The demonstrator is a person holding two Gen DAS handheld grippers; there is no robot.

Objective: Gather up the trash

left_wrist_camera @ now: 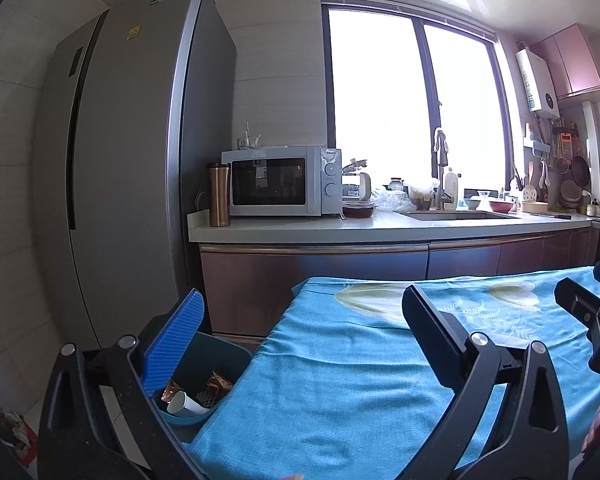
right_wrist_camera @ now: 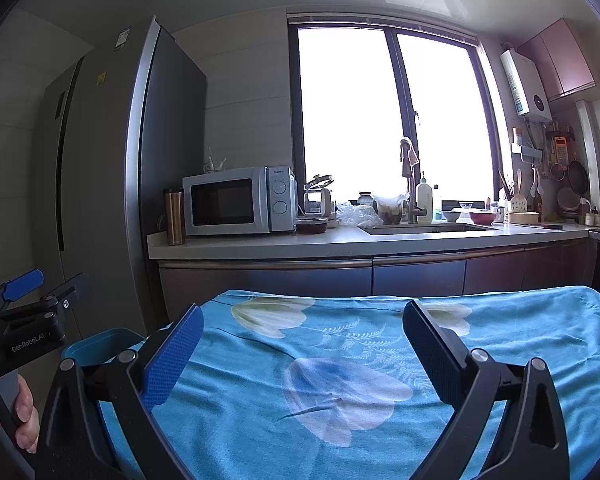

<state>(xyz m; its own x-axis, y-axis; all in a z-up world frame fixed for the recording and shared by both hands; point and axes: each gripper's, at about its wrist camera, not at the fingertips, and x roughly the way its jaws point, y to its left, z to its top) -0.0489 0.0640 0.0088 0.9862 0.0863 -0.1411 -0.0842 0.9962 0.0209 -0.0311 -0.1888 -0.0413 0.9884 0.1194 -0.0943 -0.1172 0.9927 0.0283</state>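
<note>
Trash point(left_wrist_camera: 188, 398) lay in the bin point(left_wrist_camera: 236, 354); surface point(right_wrist_camera: 340, 400) showed none left, both grippers' jaws spread empty — collection looked finished, next only withdrawing.

Daylight floods in through the blown-out window point(left_wrist_camera: 412, 120), leaving the fridge point(left_wrist_camera: 132, 160) dim (its side darkest); fisheye bending curves the edges, corners vignette black, focus otherwise sharp.

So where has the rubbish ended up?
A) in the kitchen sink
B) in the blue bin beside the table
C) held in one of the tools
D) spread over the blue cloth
B: the left wrist view shows a white cup and crumpled wrappers inside the blue bin, while the left tool and right tool are both open and hold nothing.
</note>
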